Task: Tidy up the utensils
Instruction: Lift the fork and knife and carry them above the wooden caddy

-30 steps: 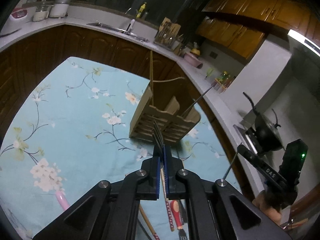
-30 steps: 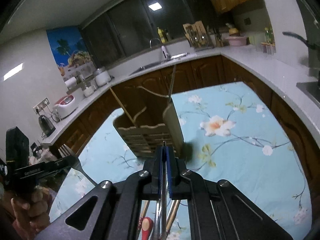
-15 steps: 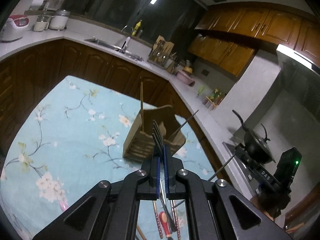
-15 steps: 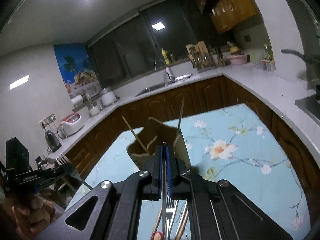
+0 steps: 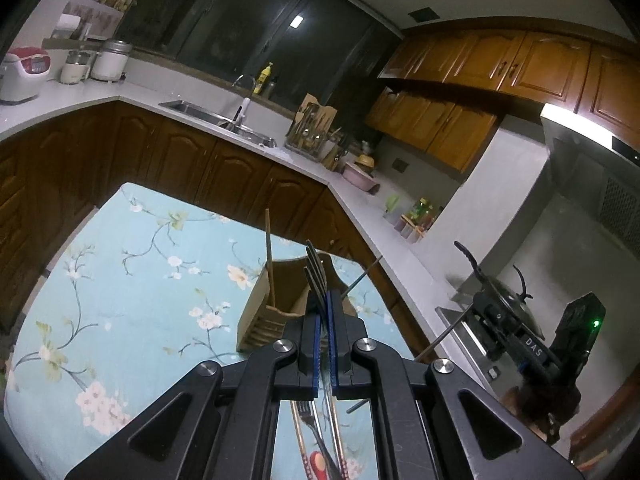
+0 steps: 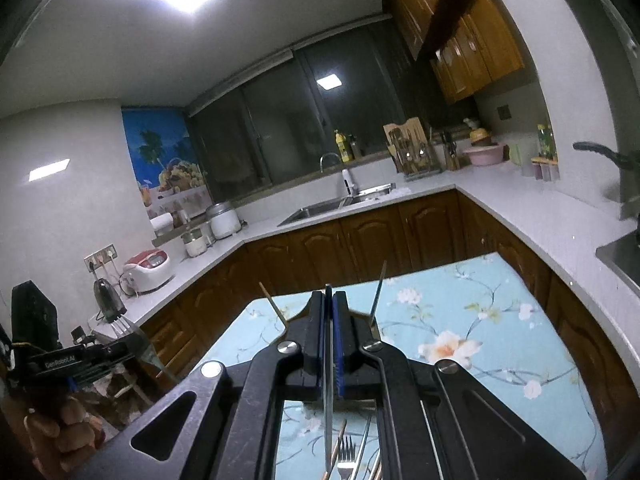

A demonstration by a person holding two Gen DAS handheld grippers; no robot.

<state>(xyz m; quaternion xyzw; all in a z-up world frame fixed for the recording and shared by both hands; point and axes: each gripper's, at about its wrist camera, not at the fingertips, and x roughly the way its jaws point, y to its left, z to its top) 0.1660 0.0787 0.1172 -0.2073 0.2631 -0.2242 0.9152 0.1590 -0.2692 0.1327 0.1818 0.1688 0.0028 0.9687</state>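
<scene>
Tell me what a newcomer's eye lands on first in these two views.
The left gripper, shut on a dark metal fork whose tines rise before the wooden utensil holder on the pale blue floral tablecloth. In the right view, the right gripper clamps a thin metal utensil edge-on.

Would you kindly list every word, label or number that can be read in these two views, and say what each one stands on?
"DAS" on the body of the right hand-held gripper, seen from the left wrist view.
"GenRobot.AI" on the body of the left hand-held gripper, seen from the right wrist view.
Yellow bottle by the sink: label too small to read.
Wall poster: shows no text that can be read.
</scene>
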